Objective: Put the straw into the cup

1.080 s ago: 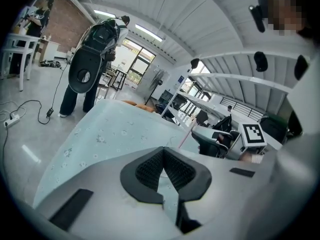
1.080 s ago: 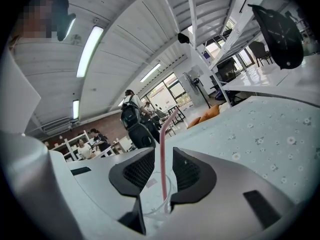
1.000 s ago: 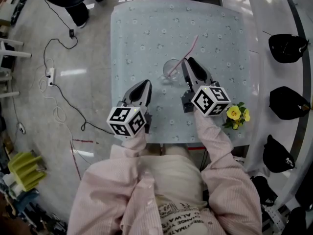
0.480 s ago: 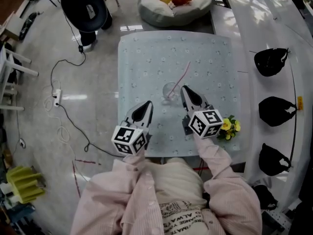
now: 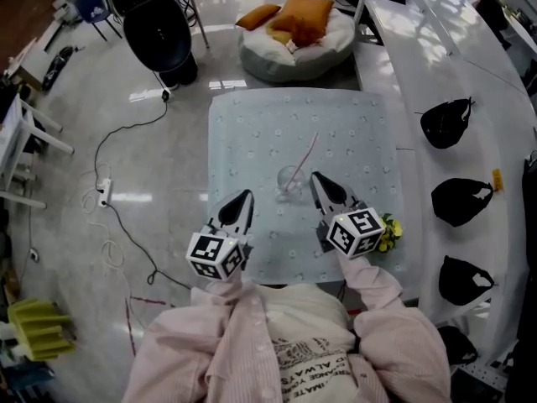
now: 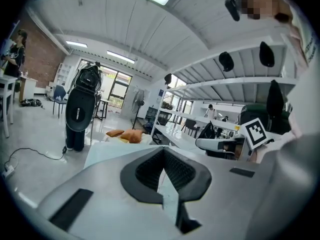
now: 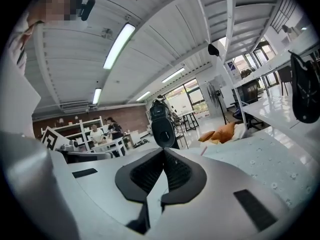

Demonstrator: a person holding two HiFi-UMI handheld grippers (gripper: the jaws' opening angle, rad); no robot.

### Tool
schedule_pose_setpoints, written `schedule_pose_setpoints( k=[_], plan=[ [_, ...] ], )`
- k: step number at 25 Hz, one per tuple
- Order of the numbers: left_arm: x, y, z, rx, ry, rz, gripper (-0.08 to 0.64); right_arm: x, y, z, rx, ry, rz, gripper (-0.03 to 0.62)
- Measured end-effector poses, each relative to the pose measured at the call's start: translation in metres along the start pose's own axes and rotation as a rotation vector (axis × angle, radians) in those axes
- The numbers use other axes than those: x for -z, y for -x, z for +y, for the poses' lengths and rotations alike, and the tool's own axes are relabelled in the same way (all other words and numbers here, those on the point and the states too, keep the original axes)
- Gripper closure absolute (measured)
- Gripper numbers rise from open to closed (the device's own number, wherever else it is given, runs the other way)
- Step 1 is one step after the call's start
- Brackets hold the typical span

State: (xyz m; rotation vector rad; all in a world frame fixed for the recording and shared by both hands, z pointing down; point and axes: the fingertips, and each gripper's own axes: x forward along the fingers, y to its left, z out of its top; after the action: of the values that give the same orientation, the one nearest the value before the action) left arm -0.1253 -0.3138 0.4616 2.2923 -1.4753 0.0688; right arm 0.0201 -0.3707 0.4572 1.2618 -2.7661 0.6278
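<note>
A clear cup (image 5: 291,177) stands near the middle of the pale blue patterned table (image 5: 252,124). A pink straw (image 5: 307,152) leans in it, its top pointing to the far right. My right gripper (image 5: 317,179) is shut and empty, with its tips just right of the cup and apart from it. My left gripper (image 5: 242,198) is also shut and empty, to the near left of the cup. In the right gripper view the jaws (image 7: 163,150) meet, and the straw's pink tip (image 7: 202,149) shows beyond them. The left gripper view shows closed jaws (image 6: 163,150) above the table (image 6: 107,151).
A small yellow flower (image 5: 388,229) lies at the table's near right corner. Black caps (image 5: 445,122) sit on the white counter to the right. A cushion bed (image 5: 294,23) and a black golf bag (image 5: 159,32) stand beyond the table. Cables (image 5: 109,191) trail over the floor on the left.
Both grippers have risen and drawn back from the cup toward the person. The right jaws, spread by the straw a second ago, have come together. The straw stays in the cup.
</note>
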Motion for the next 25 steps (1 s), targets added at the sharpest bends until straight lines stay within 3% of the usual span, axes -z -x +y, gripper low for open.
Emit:
schedule_pose_setpoints(
  k=[15,25],
  plan=[
    [-0.051,0.027,0.005,-0.068,-0.061,-0.131,0.561,-0.056,0.027,0.008,-0.019,0.026,-0.152,0.592],
    [-0.059,0.038,0.011,-0.108,-0.063,-0.161,0.561,-0.068,0.044,0.001,0.021,0.058,-0.196,0.592]
  ],
)
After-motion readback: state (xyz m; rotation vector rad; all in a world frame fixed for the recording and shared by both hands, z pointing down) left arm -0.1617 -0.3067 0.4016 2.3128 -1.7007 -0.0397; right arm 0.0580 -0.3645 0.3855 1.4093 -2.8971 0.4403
